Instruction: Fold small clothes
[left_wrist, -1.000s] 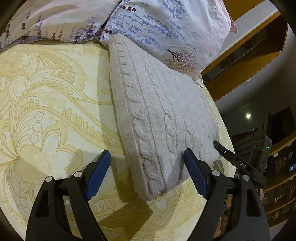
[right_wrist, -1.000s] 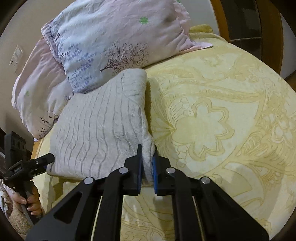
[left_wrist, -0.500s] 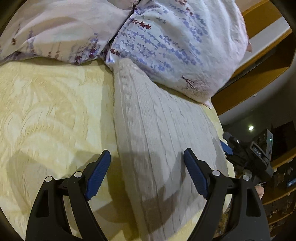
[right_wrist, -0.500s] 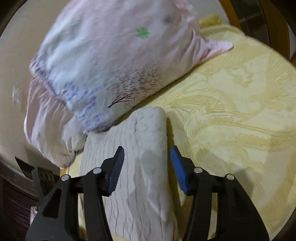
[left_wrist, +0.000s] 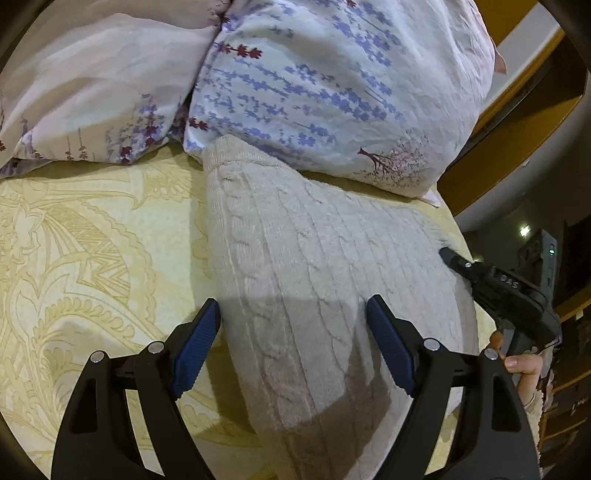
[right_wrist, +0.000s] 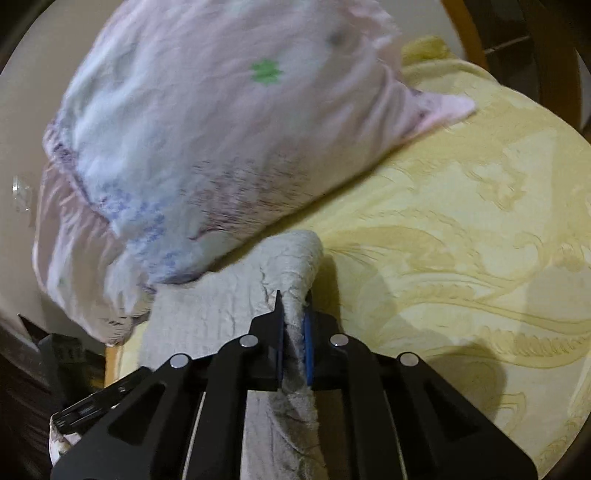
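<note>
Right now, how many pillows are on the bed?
2. The lavender-print pillow lies against the top of the folded knit sweater; the pale pink pillow sits to its left. Others may lie out of frame.

Bed, yellow patterned bedspread (left_wrist: 92, 258).
Folded grey cable-knit sweater (left_wrist: 314, 277) lies on it; far end touches floral pillow (left_wrist: 332, 92); second pillow (left_wrist: 92, 103) beside, also on bedspread.

Floral pillow (right_wrist: 207, 140) motion-blurred.
</note>
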